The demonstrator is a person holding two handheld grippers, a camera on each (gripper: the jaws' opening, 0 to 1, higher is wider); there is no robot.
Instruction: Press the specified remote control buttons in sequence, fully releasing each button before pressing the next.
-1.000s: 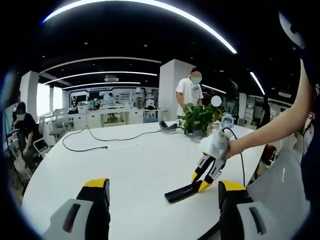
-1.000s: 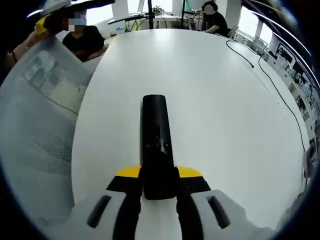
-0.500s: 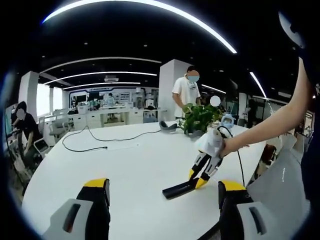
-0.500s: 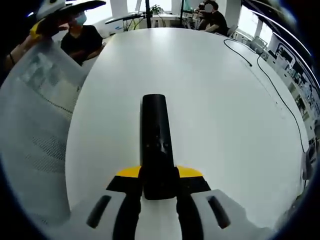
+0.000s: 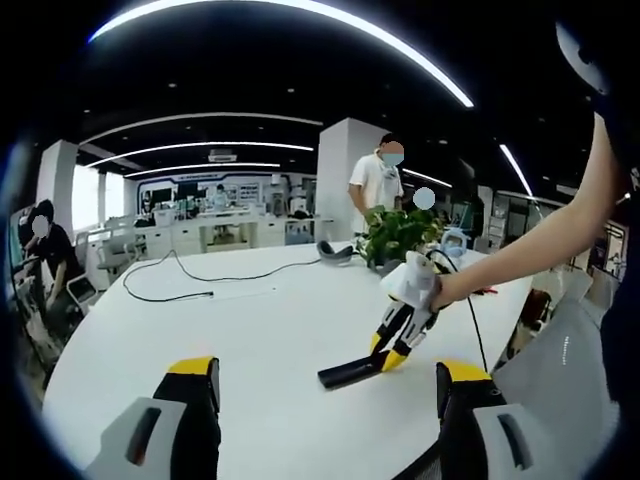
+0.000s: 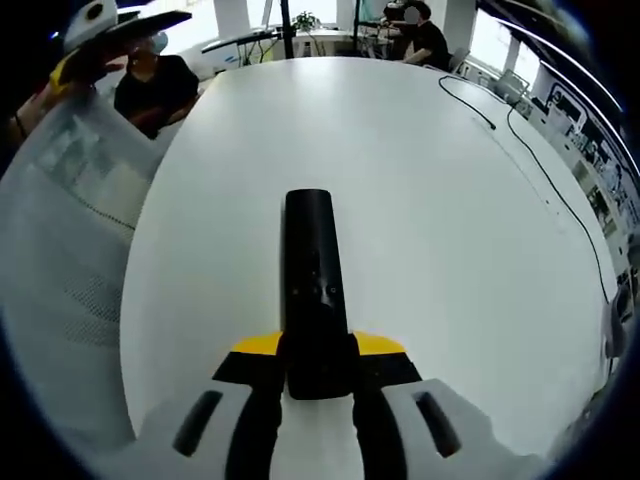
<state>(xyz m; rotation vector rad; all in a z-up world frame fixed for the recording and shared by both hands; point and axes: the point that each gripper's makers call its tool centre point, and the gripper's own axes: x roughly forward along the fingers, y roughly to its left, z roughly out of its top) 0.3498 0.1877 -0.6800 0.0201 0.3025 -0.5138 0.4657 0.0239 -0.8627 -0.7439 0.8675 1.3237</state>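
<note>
The right gripper (image 6: 318, 375) clamped the remote (image 6: 311, 280) above the bench (image 6: 420, 200); the left gripper (image 5: 325, 400), jaws apart, held nothing, the remote at its 1 o'clock.

Surface (image 6: 420, 200) white, smooth, faint satin sheen, looks like laminate. Remote control (image 6: 312, 290) black plastic, matt, small buttons barely glossy. Right hand-held gripper (image 6: 318, 385) white hard plastic body, jaws black matt with yellow plastic tips. Left hand-held gripper (image 5: 325, 420) same white plastic, yellow-black jaws. At 9 o'clock in the right gripper view, chair back (image 6: 70, 250) pale mesh cloth, translucent weave.
</note>
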